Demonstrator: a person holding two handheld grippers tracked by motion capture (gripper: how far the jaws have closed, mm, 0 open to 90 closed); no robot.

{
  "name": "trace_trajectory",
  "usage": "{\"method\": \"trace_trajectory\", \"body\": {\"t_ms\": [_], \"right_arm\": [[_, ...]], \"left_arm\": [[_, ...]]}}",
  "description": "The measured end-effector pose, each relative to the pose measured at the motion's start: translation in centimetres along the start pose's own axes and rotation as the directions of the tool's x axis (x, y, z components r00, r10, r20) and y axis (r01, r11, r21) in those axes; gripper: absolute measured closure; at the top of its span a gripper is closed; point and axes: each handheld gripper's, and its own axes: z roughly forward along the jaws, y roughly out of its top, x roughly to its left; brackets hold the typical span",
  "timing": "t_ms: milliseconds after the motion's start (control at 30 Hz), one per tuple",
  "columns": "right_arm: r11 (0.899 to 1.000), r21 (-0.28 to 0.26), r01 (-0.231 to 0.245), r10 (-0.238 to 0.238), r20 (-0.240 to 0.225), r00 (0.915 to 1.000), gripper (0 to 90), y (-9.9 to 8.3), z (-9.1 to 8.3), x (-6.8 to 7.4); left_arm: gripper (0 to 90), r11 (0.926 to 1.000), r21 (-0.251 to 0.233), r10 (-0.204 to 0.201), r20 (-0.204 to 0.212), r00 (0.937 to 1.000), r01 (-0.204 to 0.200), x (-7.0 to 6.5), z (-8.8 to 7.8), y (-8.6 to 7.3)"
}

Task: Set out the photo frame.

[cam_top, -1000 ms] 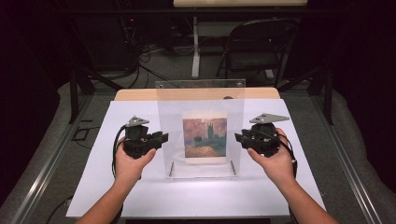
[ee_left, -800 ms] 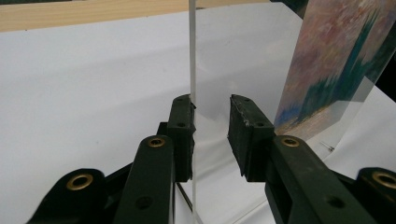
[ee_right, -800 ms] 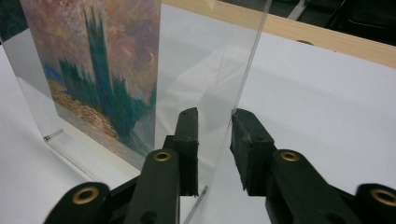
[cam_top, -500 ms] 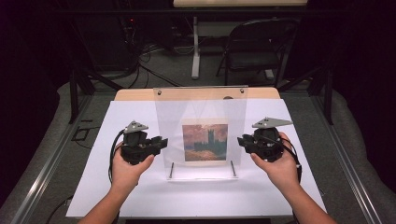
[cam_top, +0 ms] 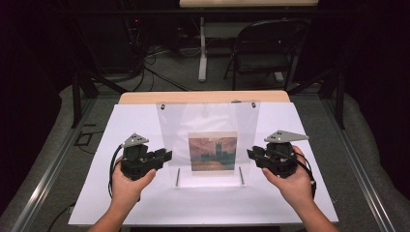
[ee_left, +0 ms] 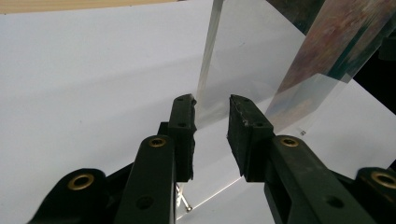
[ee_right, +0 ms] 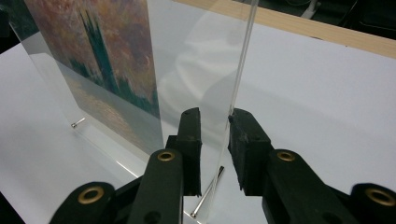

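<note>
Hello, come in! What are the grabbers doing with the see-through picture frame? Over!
Left gripper and right gripper each straddle a side edge of the clear acrylic picture frame. Frame upright on white table. Nothing in the way.

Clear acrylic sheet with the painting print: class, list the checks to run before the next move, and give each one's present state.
1. Edge of clear acrylic sheet between the left gripper jaws: ok.
2. Left pads pressing it on both sides: not ok, gap at one jaw.
3. Other edge between the right gripper jaws, which have just been closing: ok.
4. Right pads pressing both sides: not ok, gap shows.
5. Sheet standing up on white table cover: ok.
6. Metal pins seated: cannot tell.
</note>
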Motion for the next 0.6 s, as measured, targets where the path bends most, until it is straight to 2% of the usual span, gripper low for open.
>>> {"method": "trace_trajectory", "body": {"t_ms": [167,367,600], "right_arm": [[0.999,-0.007,-0.033,0.033,-0.016,0.9993,74.3,-0.09,0.17,-0.23],[0.999,-0.008,-0.035,0.035,-0.026,0.9991,74.1,-0.07,0.2,-0.42],[0.999,-0.003,-0.055,0.054,-0.054,0.997,73.1,-0.13,0.1,-0.71]], "left_arm": [[71.6,0.9999,-0.004,-0.016,0.004,0.9999,0.016,0.24,0.19,-0.03],[71.7,1.0,-0.005,-0.008,0.007,0.9999,0.008,0.26,0.12,-0.09],[71.8,0.9998,-0.004,-0.022,0.027,0.9994,0.022,0.42,-0.02,-0.14]]}}
